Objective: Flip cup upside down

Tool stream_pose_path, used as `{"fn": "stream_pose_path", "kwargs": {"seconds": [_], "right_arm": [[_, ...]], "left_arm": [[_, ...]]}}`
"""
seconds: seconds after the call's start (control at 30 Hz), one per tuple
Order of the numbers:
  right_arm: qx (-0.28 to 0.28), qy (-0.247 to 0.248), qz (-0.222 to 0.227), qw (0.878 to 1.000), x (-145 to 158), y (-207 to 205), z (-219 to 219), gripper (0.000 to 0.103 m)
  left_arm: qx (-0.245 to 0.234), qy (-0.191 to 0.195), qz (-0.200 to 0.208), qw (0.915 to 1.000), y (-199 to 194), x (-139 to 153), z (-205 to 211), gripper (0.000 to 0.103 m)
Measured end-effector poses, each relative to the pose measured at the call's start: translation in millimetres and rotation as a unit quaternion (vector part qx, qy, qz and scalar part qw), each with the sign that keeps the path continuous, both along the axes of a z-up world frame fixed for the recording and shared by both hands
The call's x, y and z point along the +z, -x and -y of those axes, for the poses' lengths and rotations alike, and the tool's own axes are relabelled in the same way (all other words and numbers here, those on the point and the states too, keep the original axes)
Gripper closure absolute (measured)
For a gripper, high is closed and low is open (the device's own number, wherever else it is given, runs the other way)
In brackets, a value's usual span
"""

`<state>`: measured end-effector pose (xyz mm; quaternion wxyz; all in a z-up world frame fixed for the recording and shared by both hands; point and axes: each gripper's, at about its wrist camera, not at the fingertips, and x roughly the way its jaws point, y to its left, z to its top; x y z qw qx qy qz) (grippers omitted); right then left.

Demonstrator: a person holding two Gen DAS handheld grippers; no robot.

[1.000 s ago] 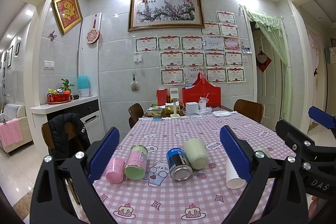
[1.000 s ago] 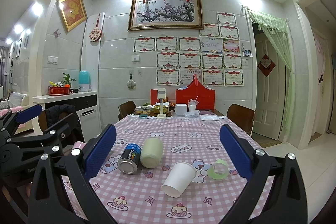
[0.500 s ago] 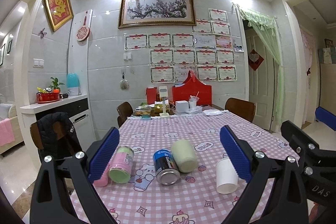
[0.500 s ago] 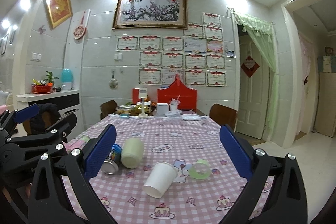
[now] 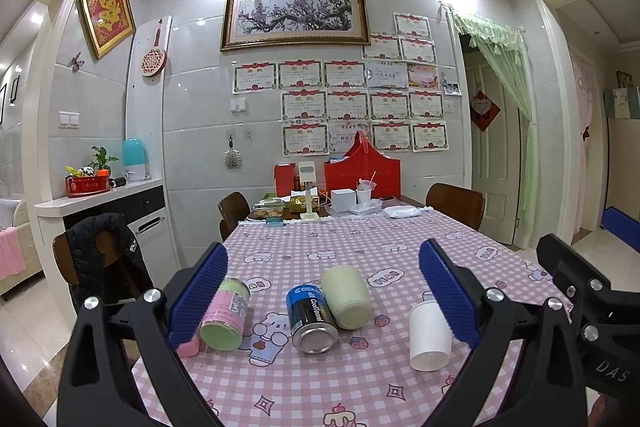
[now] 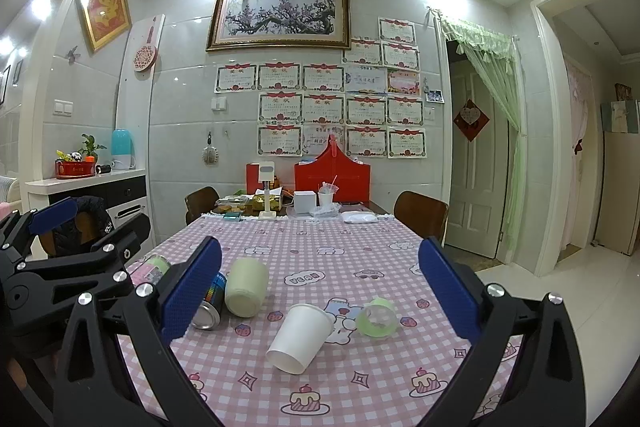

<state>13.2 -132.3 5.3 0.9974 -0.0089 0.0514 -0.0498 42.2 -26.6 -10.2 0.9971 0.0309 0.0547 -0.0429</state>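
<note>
A white paper cup lies on its side on the pink checked tablecloth, mouth toward me. It also shows in the left wrist view, partly behind my left gripper's right finger. My right gripper is open and empty, held above the table's near edge, with the cup between its fingers' lines of sight. My left gripper is open and empty, to the left of the right one. A pale green cup lies on its side further back; it also shows in the left wrist view.
A blue can, a pink-green canister and a pink cup lie on the table. A green tape roll lies right of the white cup. Boxes and clutter fill the far end. Chairs stand around.
Both views have shifted and steadied; the objects sit slightly nearer and more centred. Both grippers stay open. Nothing on the table has moved.
</note>
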Motion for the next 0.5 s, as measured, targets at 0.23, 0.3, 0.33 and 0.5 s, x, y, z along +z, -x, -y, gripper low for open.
{"fn": "stream_pose_path", "kwargs": {"seconds": [0.23,0.3,0.33,0.5], "right_arm": [[0.0,0.0,-0.001,1.0,-0.9,-0.8,-0.4,0.008],[-0.001,0.0,-0.002,1.0,-0.6,-0.1,-1.3,0.008],[-0.001,0.0,-0.002,1.0,-0.4,-0.4,-1.8,0.008],[0.0,0.0,-0.002,1.0,-0.8,-0.7,-1.6,0.008]], "left_arm": [[0.002,-0.001,-0.002,1.0,-1.3,-1.1,0.5,0.008],[0.001,-0.001,-0.003,1.0,-2.8,-2.3,-1.4,0.008],[0.001,-0.001,-0.004,1.0,-3.1,-2.8,-3.0,0.008],[0.002,-0.002,-0.004,1.0,-3.7,-3.6,-3.9,0.008]]}}
